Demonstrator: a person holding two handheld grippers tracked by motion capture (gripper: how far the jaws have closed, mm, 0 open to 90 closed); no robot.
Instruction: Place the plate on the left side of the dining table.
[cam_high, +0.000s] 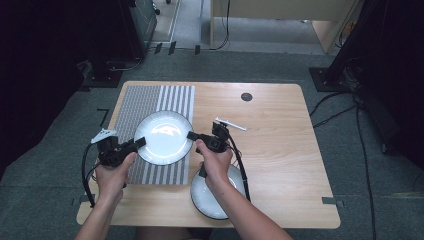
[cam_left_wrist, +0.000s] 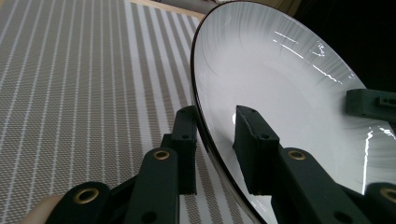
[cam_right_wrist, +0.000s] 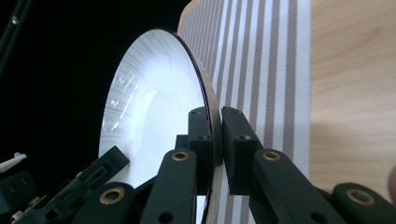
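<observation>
A white plate (cam_high: 164, 137) with a dark rim lies over a striped placemat (cam_high: 150, 102). My left gripper (cam_high: 141, 142) is at the plate's left rim. In the left gripper view its jaws (cam_left_wrist: 215, 112) stand apart, one under the rim and one over the plate (cam_left_wrist: 280, 79); the gripper is open. My right gripper (cam_high: 192, 135) is at the opposite rim. The right gripper view shows it (cam_right_wrist: 215, 111) shut on the plate's edge (cam_right_wrist: 154, 98). Each gripper view also shows the other gripper across the plate.
A second white dish (cam_high: 215, 200) sits near the table's front edge, partly under the right forearm. A thin white stick (cam_high: 232, 124) lies just behind the right hand. A dark round grommet (cam_high: 246, 96) is set into the wooden table (cam_high: 285, 150), whose right half is bare.
</observation>
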